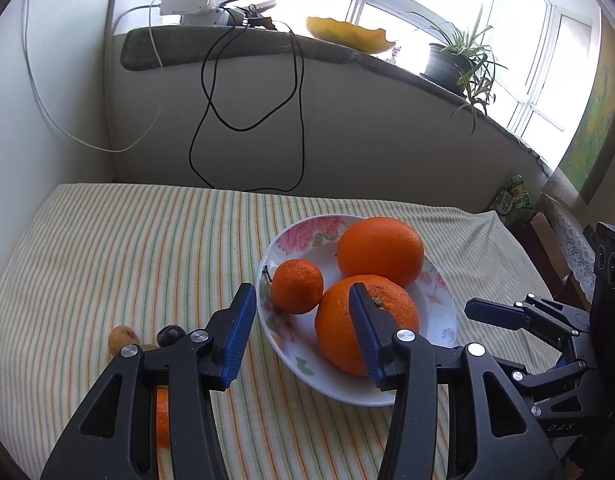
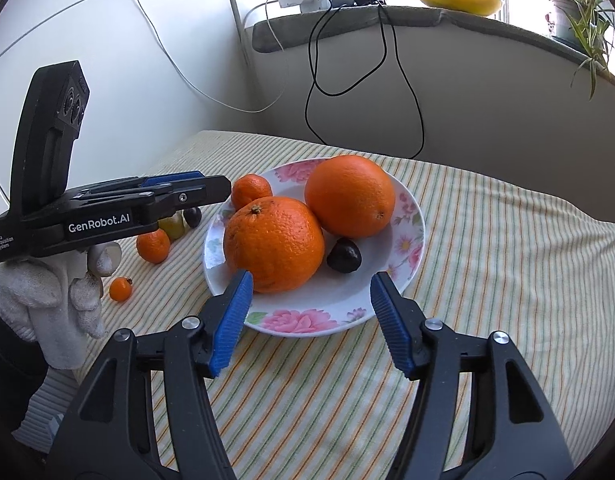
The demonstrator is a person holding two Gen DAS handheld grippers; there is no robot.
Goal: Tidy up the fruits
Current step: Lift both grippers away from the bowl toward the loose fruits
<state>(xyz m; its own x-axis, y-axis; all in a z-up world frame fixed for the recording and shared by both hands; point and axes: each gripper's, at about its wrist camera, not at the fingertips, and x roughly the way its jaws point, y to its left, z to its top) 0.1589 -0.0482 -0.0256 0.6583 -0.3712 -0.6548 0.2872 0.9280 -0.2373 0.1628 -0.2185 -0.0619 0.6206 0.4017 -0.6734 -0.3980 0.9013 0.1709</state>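
A flowered white plate [image 2: 307, 320] on the striped cloth holds two large oranges [image 2: 273, 244] [image 2: 349, 196], a mandarin [image 2: 251, 190] and a small dark fruit [image 2: 344, 255]. My right gripper [image 2: 311, 312] is open just before the plate's near rim, nothing between its fingers. My left gripper [image 1: 303, 320] is open at the plate's left edge [image 1: 267, 332], also holding nothing; the mandarin [image 1: 297, 286] and the nearer orange [image 1: 339, 332] lie just beyond it. In the right wrist view the left gripper [image 2: 217, 189] reaches in from the left, held by a white-gloved hand [image 2: 47, 300].
Loose on the cloth left of the plate lie a mandarin [image 2: 153, 245], a tiny orange fruit [image 2: 120, 289], a yellow-green fruit [image 2: 172, 226] and a dark one [image 2: 192, 216]. Black cables [image 1: 295, 120] hang down the wall behind. The sill carries a yellow bowl [image 1: 347, 34] and a potted plant [image 1: 451, 60].
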